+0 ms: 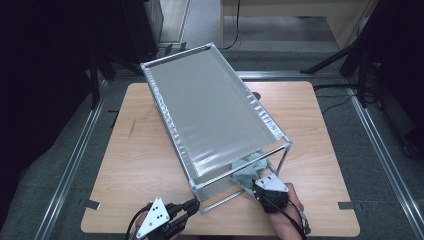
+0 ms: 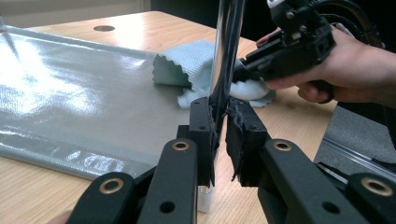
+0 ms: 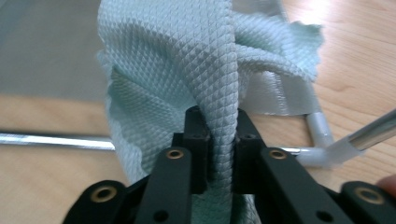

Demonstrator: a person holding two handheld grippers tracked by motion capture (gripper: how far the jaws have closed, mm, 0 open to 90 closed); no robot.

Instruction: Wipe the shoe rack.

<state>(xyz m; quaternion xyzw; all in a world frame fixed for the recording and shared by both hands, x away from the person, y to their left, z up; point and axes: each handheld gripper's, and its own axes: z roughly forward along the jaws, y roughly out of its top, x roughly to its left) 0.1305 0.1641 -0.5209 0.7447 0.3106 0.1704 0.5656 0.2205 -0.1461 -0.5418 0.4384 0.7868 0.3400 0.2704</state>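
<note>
A metal-tube rack with a grey fabric top (image 1: 210,110) stands slantwise on the wooden table (image 1: 140,165). My left gripper (image 1: 194,204) is at the rack's near corner, its jaws shut on the shiny upright post (image 2: 226,56); in its own view the left gripper (image 2: 219,112) pinches the post low down. A pale green waffle-weave cloth (image 1: 248,169) lies crumpled under the rack's near right end. My right gripper (image 1: 253,185) reaches in there, and the right gripper (image 3: 219,140) is shut on a raised fold of the cloth (image 3: 205,70). The cloth (image 2: 187,65) rests partly on grey sheet.
A grey fabric sheet (image 2: 70,93) lies low inside the rack, by the tabletop. The bottom rail (image 3: 51,141) and a white corner joint (image 3: 322,154) run close beside the cloth. A round hole (image 2: 103,28) marks the table's far side. Dark stands surround the table.
</note>
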